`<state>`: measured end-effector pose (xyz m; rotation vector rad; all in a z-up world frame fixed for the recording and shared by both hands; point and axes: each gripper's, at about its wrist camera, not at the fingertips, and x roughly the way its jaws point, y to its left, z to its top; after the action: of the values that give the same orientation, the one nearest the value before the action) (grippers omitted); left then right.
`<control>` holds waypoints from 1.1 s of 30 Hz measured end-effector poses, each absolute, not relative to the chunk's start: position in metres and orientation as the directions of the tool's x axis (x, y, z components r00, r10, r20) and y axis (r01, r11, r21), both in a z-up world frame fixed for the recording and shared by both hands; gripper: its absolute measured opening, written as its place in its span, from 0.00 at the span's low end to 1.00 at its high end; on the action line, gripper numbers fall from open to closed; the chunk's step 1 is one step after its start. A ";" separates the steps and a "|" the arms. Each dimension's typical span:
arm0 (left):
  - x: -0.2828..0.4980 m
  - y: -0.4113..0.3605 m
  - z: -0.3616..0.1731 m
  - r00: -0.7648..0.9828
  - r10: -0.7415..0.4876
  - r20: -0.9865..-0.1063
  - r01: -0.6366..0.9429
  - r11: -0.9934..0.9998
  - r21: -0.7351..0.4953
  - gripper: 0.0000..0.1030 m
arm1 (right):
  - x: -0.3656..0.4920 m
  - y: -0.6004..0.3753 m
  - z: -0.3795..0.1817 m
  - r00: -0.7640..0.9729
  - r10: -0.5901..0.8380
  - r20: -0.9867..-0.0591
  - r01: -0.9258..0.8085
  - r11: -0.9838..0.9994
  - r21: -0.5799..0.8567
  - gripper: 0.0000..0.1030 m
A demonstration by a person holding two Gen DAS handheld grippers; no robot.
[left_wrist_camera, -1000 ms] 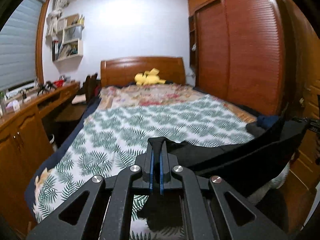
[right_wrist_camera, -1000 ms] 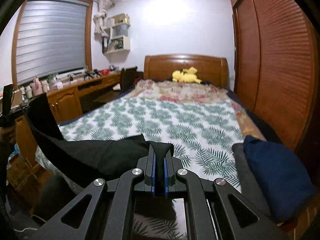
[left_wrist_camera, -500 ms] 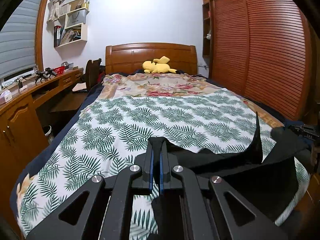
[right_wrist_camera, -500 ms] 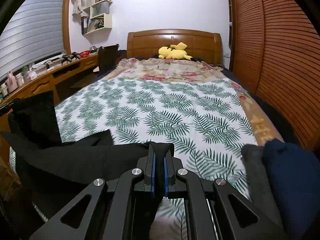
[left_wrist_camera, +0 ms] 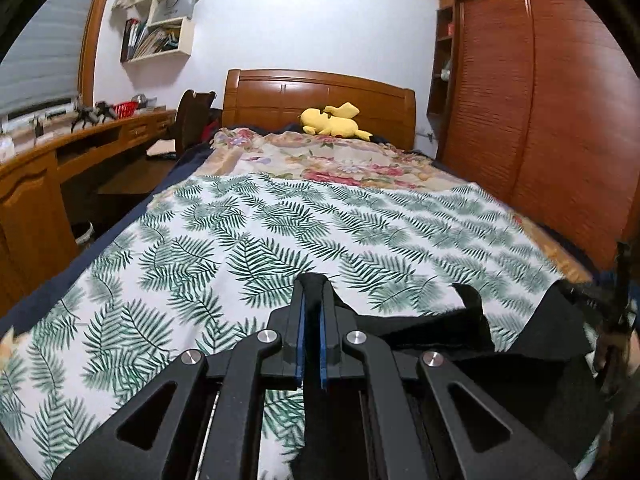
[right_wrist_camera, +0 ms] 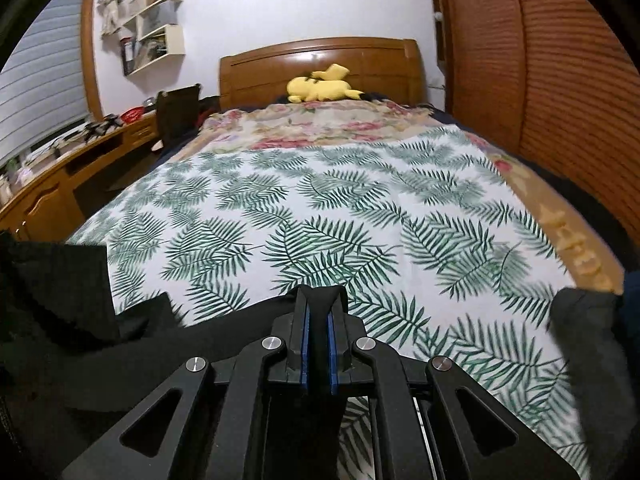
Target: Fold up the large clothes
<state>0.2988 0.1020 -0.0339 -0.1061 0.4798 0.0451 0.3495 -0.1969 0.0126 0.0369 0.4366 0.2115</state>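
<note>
- Fingers of the left gripper [left_wrist_camera: 311, 300] pinch a fold of the black garment [left_wrist_camera: 460, 328]; the right gripper [right_wrist_camera: 319, 304] is likewise clamped on the garment [right_wrist_camera: 120, 344].
- Since a second ago both grippers have dropped from mid-air to just above the bedspread [left_wrist_camera: 240, 240], and the cloth no longer hangs taut.
- Garment is black, rumpled, at the bed's foot.
- Its long axis runs across the bed, gripper to gripper.
</note>
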 end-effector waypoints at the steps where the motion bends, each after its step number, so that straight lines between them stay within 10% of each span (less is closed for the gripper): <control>1: 0.300 0.100 -0.037 0.884 0.030 -0.467 -0.072 0.995 -0.073 0.05 | 0.352 -0.195 0.010 0.888 0.206 -0.412 -0.191 0.979 0.078 0.06; 14: 0.310 0.102 -0.046 0.870 0.014 -0.492 -0.076 0.991 -0.106 0.07 | 0.374 -0.190 -0.003 0.875 0.172 -0.452 -0.170 0.984 0.045 0.13; 19: 0.304 0.097 -0.044 0.872 0.028 -0.488 -0.078 0.993 -0.084 0.52 | 0.376 -0.190 -0.001 0.863 0.170 -0.476 -0.162 0.985 0.059 0.53; 22: 0.299 0.090 -0.044 0.877 0.012 -0.480 -0.058 0.995 -0.079 0.76 | 0.369 -0.192 0.004 0.869 0.163 -0.467 -0.156 0.986 0.053 0.56; 33: 0.305 0.021 -0.063 0.830 -0.133 -0.542 0.126 0.991 -0.050 0.76 | 0.353 -0.184 0.010 0.843 0.197 -0.500 -0.216 0.976 0.019 0.57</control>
<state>0.3052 0.0214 -0.0629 -0.0125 0.5753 -0.1377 0.3532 -0.1841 0.0096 -0.0383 0.5241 0.2180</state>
